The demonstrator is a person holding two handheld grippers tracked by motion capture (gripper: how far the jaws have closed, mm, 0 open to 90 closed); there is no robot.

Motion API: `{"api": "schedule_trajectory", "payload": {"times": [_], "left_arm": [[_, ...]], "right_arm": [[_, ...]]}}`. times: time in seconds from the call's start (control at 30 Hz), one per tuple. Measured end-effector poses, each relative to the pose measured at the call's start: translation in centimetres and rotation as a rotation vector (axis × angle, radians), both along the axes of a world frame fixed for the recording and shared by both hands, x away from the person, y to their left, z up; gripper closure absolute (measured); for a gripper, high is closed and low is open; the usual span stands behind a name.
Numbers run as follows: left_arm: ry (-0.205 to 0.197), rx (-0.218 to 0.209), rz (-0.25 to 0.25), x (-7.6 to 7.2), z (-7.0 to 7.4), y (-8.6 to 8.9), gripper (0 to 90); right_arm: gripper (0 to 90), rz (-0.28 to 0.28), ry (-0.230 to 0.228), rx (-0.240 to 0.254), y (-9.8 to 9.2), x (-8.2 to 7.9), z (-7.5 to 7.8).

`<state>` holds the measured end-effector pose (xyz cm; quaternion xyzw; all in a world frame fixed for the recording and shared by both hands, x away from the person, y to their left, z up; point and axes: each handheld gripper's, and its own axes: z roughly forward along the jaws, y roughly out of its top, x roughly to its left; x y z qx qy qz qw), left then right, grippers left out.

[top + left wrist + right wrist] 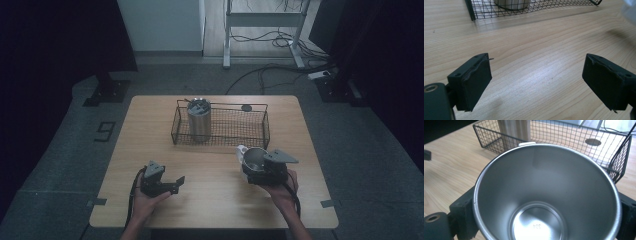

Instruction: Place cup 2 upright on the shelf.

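The right gripper (pixel 261 167) clamps a shiny steel cup (pixel 544 195), wide-mouthed with a white handle, its bare inside facing the jaws, just short of the black wire basket (pixel 260 131). The left gripper (pixel 167 184) gapes empty over the wooden table (pixel 210 200).

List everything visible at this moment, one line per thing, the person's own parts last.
Open steel cup: one, silver, gripped between the right gripper's jaws, near the table's right front.
Tall steel tumbler: one, silver, upright in the basket's left end.
Black wire basket: one, black, at the table's far middle.
Dark round disc: one, dark, on the table behind the basket.
Wooden table: one, light wood.
Left gripper: one, black, open, nothing between its jaws.
Right gripper: one, black, holding the cup.
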<state>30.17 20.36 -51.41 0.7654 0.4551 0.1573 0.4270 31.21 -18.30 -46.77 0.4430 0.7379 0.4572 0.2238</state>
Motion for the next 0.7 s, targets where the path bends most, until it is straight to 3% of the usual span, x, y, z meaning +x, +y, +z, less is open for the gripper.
{"api": "schedule_trajectory", "payload": {"times": [0.3, 0.7], "left_arm": [[0.002, -0.008, -0.003, -0.1, 0.0, -0.1, 9.3], [0.003, -0.006, -0.004, -0.1, 0.1, 0.1, 9.3]], "right_arm": [[6.5, 0.003, -0.018, 0.029, -0.1, 0.8, 2.0], [6.5, 0.018, -0.029, 0.016, 0.0, 2.2, 4.0]]}}
